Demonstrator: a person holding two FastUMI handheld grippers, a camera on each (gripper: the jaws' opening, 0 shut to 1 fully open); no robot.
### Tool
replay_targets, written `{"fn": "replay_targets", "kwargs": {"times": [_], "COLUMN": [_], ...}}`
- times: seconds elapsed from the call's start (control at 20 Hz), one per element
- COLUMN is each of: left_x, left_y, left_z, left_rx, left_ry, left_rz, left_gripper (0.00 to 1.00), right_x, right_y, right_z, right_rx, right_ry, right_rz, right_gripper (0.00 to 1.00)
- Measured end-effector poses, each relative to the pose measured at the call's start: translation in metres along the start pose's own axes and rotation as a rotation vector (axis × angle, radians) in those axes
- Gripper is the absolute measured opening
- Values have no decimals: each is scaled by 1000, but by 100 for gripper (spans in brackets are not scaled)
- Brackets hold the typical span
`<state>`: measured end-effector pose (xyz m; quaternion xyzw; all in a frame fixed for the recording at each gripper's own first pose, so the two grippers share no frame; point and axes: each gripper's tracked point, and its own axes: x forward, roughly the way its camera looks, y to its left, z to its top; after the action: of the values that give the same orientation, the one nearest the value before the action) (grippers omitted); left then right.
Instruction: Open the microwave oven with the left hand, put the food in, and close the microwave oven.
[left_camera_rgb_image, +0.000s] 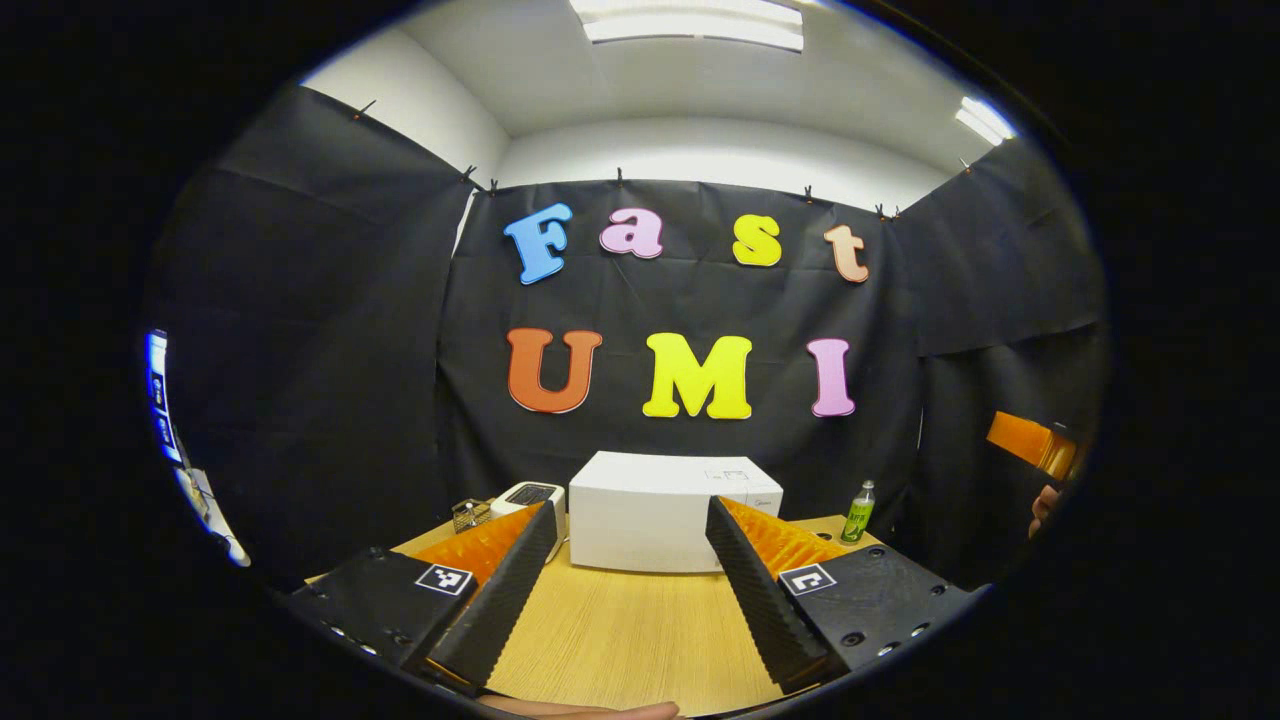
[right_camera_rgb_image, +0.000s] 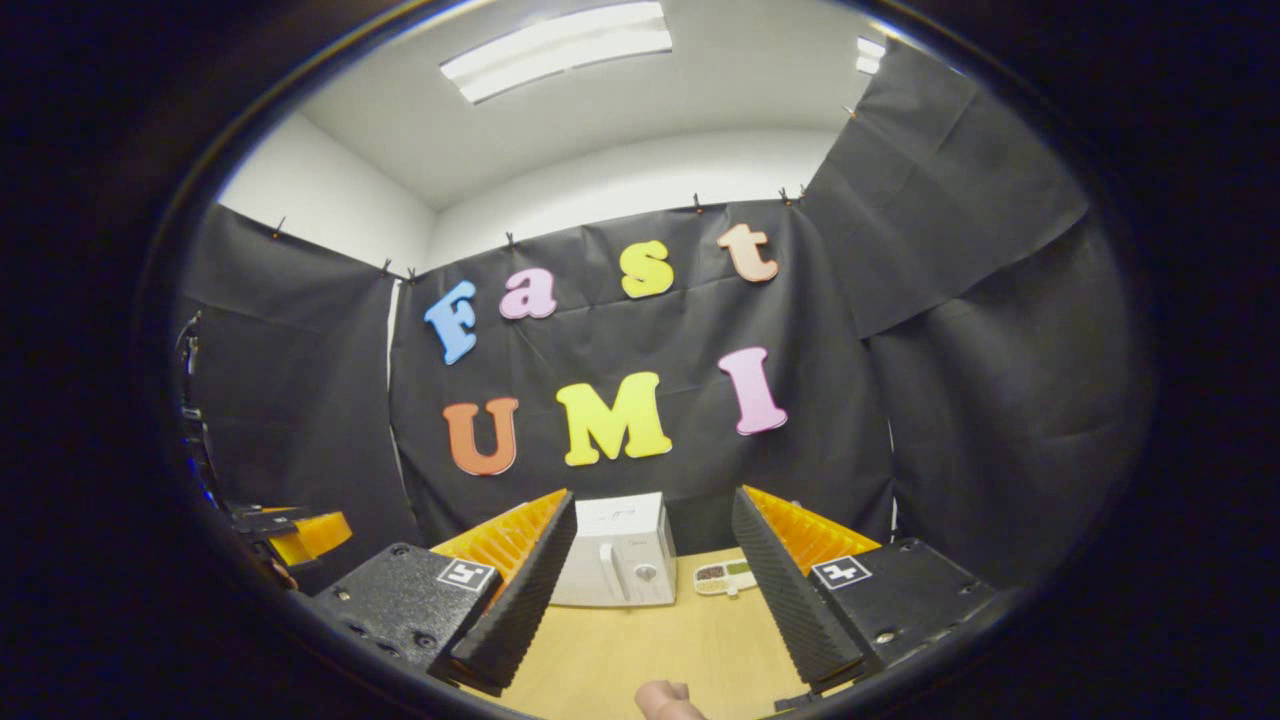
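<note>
Microwave (right_camera_rgb_image: 618, 552) — upright, door shut

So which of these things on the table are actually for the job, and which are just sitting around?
For the job:
- microwave oven, door shut
- food tray beside it
- left tool, open
- right tool, open

Just lying about:
- green bottle
- small white appliance
- wire basket

Wooden table (left_camera_rgb_image: 640, 630) carries microwave (left_camera_rgb_image: 660, 510), bottle (left_camera_rgb_image: 858, 512), perhaps a scale (left_camera_rgb_image: 528, 497).
</note>
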<state>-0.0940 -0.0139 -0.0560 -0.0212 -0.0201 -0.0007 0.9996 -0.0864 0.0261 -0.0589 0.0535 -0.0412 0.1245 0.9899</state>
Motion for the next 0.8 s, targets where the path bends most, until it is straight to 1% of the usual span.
{"fn": "replay_targets", "kwargs": {"times": [0.05, 0.1, 0.15, 0.2, 0.25, 0.35, 0.4, 0.45, 0.8], "left_x": [-2, -4, -5, -5, -5, -5, -4, -4, -3], "left_y": [3, 4, 2, 0, -1, -1, -1, -3, -8], "left_z": [-1, -2, -3, -4, -5, -7, -8, -7, -13], "left_rx": [15, 23, 25, 22, 21, 14, 13, 13, 21], "left_ry": [0, 2, 2, 6, 11, 16, 18, 18, 28], "left_rz": [6, 8, 4, -1, -5, -11, -14, -18, -36], "left_gripper": [95, 84, 84, 95, 95, 95, 84, 95, 95], "right_x": [-2, -2, -3, -4, -4, -2, -1, -1, 3], "right_y": [6, 9, 11, 12, 15, 18, 19, 19, 13], "right_z": [-2, -4, -7, -10, -13, -18, -18, -19, -29], "right_rx": [-9, -18, -29, -38, -44, -47, -46, -43, -34], "right_ry": [4, 8, 14, 19, 27, 43, 47, 48, 61], "right_rz": [10, 17, 20, 22, 27, 39, 43, 42, 31], "right_gripper": [91, 91, 99, 99, 91, 91, 100, 100, 100]}}
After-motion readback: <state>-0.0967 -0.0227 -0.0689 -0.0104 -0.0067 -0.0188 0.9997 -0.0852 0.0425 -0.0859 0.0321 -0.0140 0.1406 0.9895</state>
